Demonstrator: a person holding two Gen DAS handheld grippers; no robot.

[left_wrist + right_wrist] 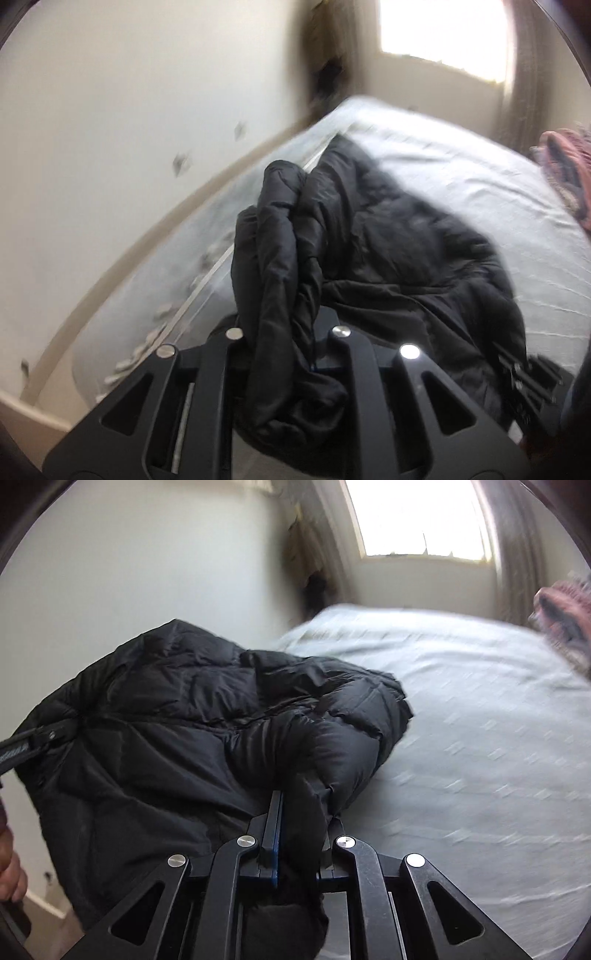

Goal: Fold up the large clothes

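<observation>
A black puffer jacket lies crumpled on the white bed, partly lifted. My left gripper is shut on a bunched fold of the jacket, which drapes between its fingers. In the right wrist view the jacket hangs raised over the bed's left side. My right gripper is shut on another fold of it. The right gripper also shows in the left wrist view at the lower right, and the left gripper shows in the right wrist view at the left edge.
The bed fills the right half of both views. A white wall runs close along its left side. A bright window is beyond the bed. A pink patterned cloth lies at the far right.
</observation>
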